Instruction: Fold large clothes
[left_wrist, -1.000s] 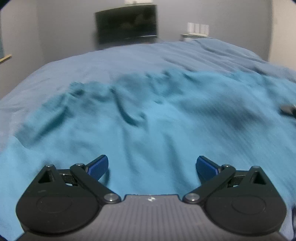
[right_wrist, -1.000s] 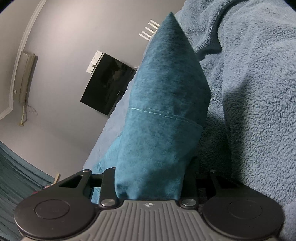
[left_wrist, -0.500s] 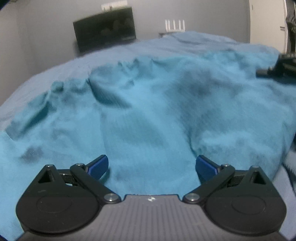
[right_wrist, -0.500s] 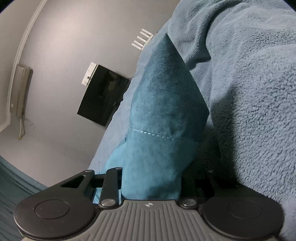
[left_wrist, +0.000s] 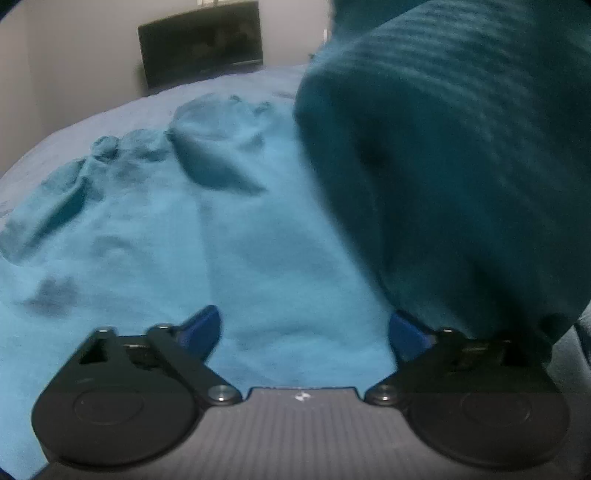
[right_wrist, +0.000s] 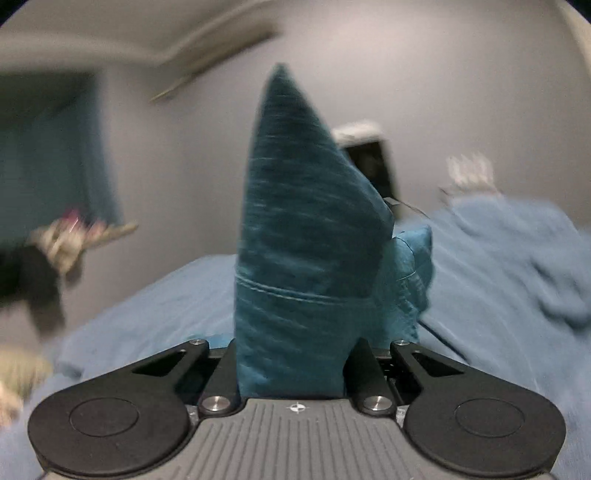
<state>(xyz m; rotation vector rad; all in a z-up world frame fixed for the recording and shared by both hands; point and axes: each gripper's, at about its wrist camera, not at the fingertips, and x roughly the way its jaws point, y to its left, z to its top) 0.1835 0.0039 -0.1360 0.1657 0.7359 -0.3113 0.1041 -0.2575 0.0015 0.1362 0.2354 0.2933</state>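
A teal garment (left_wrist: 258, 258) is spread over the bed (left_wrist: 110, 118), rumpled, with ridges bunched along its far edge toward the dark television (left_wrist: 201, 40) on the wall. Its long axis cannot be told from these views. The left tool (left_wrist: 304, 326) is held low over the garment with its 2 blue-tipped fingers (left_wrist: 203, 326) spread wide, nothing between them. A darker fold of the same garment is seen lifted at the right of the left view, hanging just above the right finger. The right tool (right_wrist: 291, 362) is pinched on a hemmed corner of the garment (right_wrist: 295, 240), which stands upright as a point toward the wall. The right view is blurred.
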